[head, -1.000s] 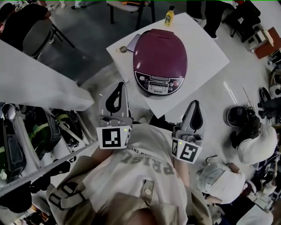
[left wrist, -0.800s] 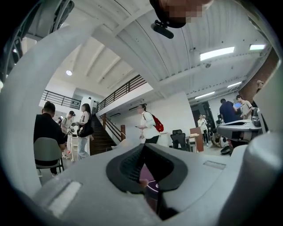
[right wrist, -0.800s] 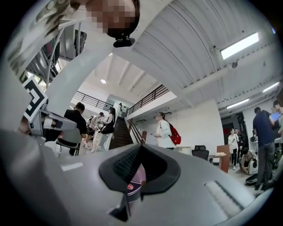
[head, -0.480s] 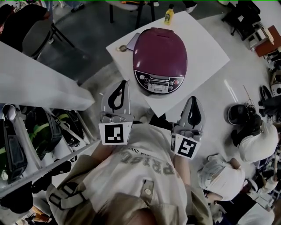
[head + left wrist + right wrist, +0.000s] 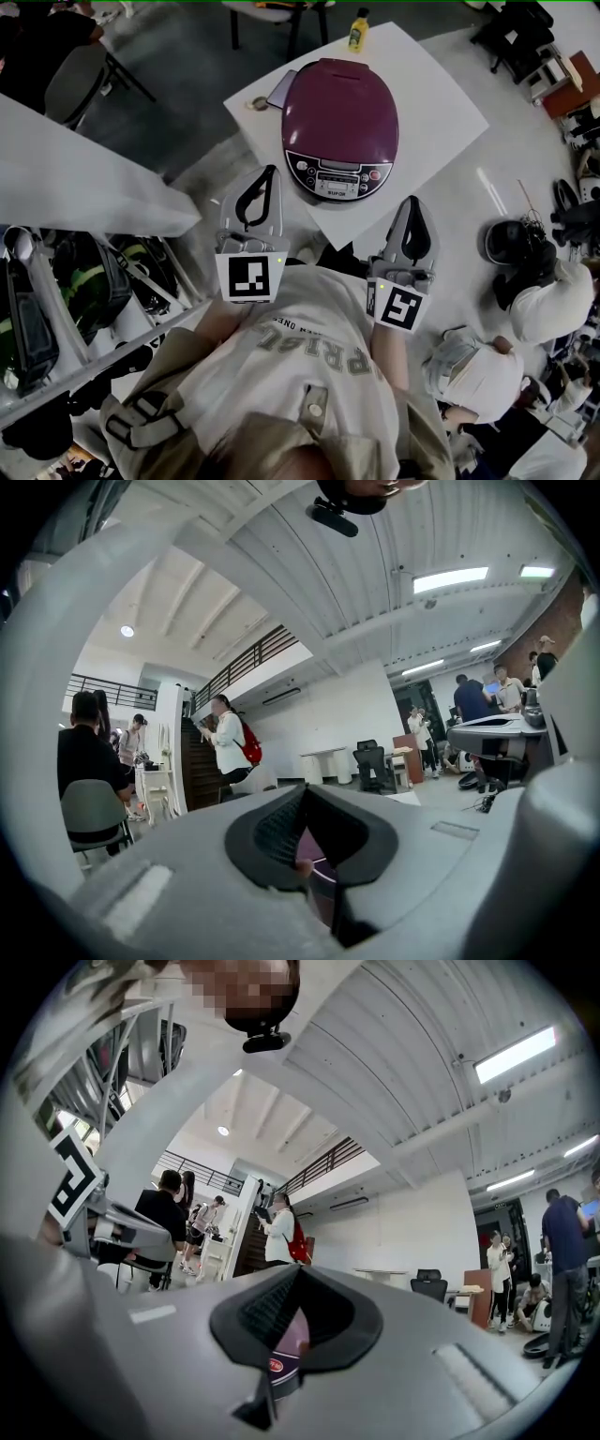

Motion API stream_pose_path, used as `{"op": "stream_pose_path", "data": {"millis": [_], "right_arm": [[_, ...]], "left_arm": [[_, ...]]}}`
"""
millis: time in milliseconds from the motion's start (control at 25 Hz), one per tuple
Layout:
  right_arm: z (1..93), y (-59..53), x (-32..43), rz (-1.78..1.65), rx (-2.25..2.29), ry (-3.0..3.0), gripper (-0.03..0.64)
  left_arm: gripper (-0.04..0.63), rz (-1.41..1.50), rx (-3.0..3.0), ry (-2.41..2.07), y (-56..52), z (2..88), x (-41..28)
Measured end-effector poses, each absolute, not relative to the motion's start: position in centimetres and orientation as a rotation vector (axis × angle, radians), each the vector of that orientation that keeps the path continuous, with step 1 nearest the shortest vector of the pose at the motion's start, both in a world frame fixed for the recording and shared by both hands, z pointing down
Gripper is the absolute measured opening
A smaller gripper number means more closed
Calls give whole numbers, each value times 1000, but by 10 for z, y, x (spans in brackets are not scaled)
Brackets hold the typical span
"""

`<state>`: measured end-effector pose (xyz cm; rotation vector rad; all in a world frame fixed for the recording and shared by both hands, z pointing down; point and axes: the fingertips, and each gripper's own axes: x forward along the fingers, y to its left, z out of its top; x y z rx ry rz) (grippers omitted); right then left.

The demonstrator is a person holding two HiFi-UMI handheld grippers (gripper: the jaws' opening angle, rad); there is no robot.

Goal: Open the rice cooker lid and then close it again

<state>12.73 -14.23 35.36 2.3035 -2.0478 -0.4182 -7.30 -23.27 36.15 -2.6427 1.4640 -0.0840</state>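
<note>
The maroon, rounded rice cooker [image 5: 341, 127] sits with its lid shut on the white square surface [image 5: 441, 103] ahead of me, control panel turned my way, so the lid's front edge is the part nearest to reach. I hold my left gripper [image 5: 262, 183] and my right gripper [image 5: 411, 211] short of the surface, apart from the cooker, one to each side. Both pairs of fingers [image 5: 272, 832] are pressed together on nothing, which I judge suits pushing a latch rather than pinching.

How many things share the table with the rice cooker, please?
3: yellow bottle at the far edge; flat pale item and small round object left of the cooker. Possibly more.
</note>
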Motion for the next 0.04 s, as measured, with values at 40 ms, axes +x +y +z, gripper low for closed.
{"op": "stream_pose_path", "data": {"millis": [40], "right_arm": [[354, -143, 127, -417, 2303, -2049, 0]], "left_arm": [[12, -86, -2640, 1462, -234, 361, -73]]}}
